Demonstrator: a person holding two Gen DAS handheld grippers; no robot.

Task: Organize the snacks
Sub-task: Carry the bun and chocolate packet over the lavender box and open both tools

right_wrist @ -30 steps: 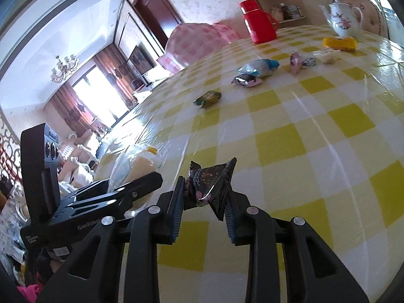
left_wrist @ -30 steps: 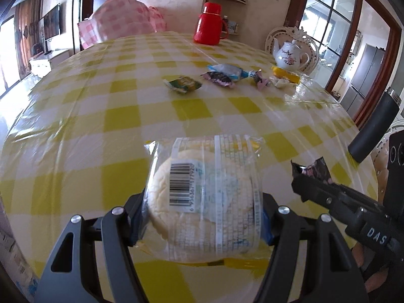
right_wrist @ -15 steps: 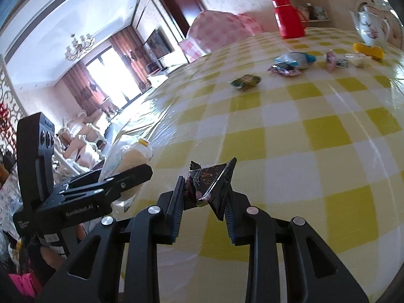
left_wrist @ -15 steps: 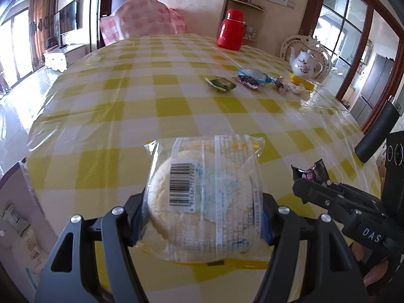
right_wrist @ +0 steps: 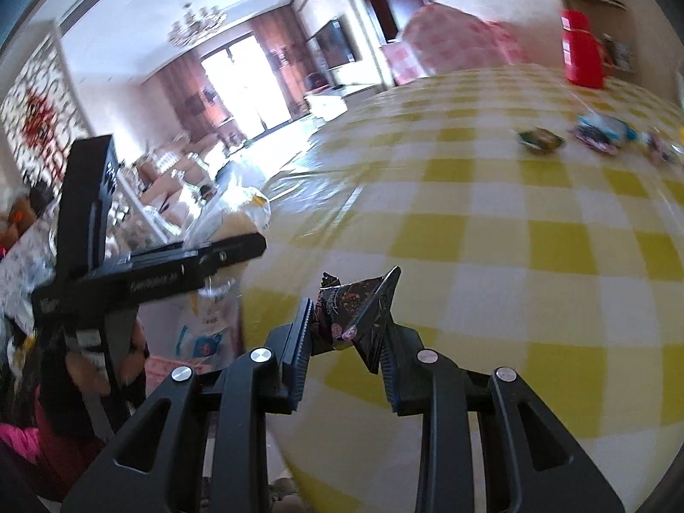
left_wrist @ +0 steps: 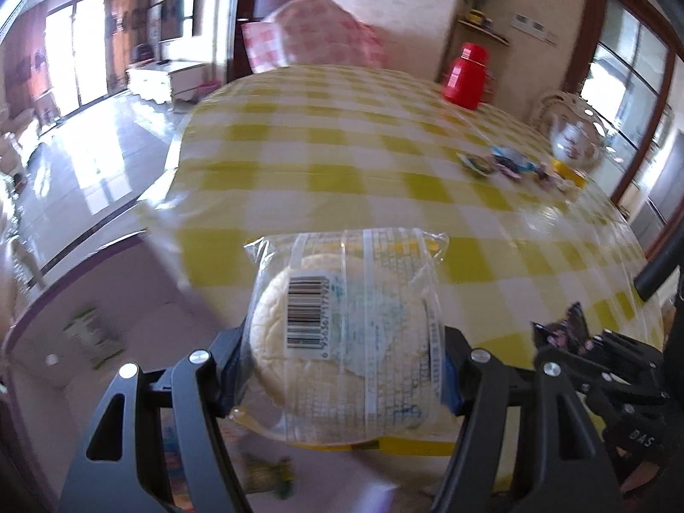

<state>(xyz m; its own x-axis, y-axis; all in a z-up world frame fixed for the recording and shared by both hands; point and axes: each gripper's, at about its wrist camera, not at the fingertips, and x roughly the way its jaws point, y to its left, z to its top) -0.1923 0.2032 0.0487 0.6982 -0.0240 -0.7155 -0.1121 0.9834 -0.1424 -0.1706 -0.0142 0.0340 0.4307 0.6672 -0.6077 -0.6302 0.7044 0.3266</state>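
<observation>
The left gripper (left_wrist: pixel 342 367) clamps a round pale bun in clear crinkly wrap (left_wrist: pixel 342 333), long axis toward 12 o'clock, beyond the checked table's (left_wrist: pixel 342 179) near edge. The right gripper (right_wrist: pixel 346 342) pinches a dark glossy candy wrapper (right_wrist: pixel 355 316), twisted ends sideways. More loose snacks (left_wrist: pixel 504 164) lie at 2 o'clock.

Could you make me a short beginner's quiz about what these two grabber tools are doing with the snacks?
1. True or false: the left gripper is shut on the round pale cake in a clear plastic wrapper.
2. What does the right gripper hold? A) red thermos B) dark crinkled foil candy wrapper C) teapot
3. Fill in: the small wrapped snacks lie on the yellow-and-white checked ____.

Key: 1 true; 2 B, the dark crinkled foil candy wrapper; 3 tablecloth.
</observation>
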